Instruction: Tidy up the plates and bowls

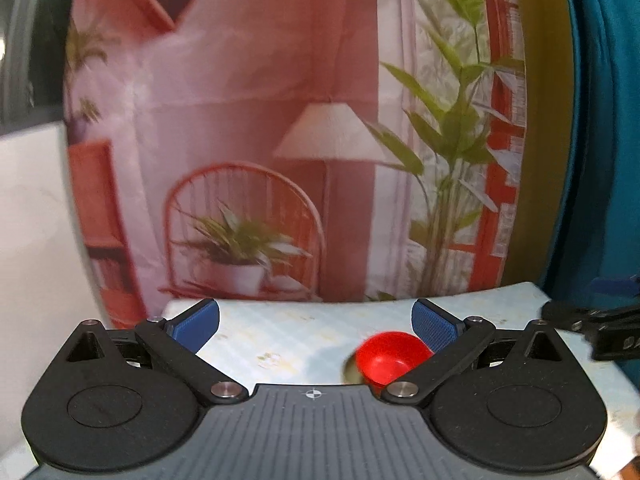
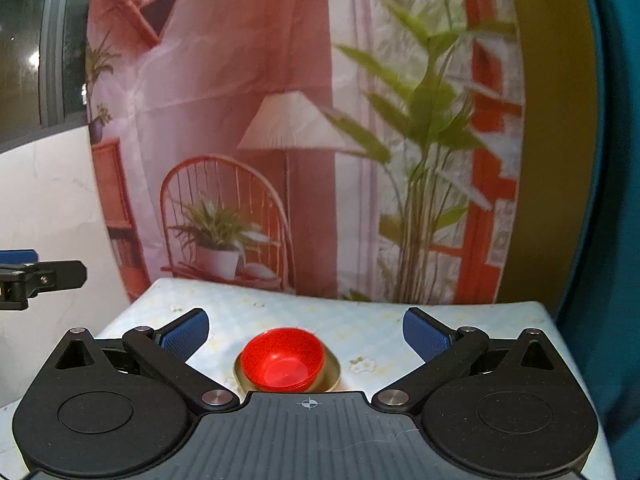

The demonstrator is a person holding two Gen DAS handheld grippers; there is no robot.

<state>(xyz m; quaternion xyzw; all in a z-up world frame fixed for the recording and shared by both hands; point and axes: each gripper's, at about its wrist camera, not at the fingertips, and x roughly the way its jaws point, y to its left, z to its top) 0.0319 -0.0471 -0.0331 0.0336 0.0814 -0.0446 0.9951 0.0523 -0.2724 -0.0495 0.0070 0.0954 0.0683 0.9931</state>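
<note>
A red bowl (image 2: 284, 360) sits on a gold plate (image 2: 330, 372) on the pale patterned table (image 2: 380, 320). My right gripper (image 2: 306, 334) is open and empty, held above the table with the bowl low between its blue pads. In the left wrist view the red bowl (image 1: 390, 356) and a sliver of the gold plate (image 1: 351, 372) lie low at the right, partly behind my right finger (image 1: 436, 326). My left gripper (image 1: 316, 324) is open and empty. Each gripper shows at the edge of the other's view: the right one (image 1: 600, 328), the left one (image 2: 36, 276).
A printed backdrop (image 2: 304, 120) with a chair, lamp and plants hangs right behind the table's far edge. A teal curtain (image 2: 612, 160) is at the right, a white wall (image 2: 44, 200) and a dark window (image 2: 28, 40) at the left.
</note>
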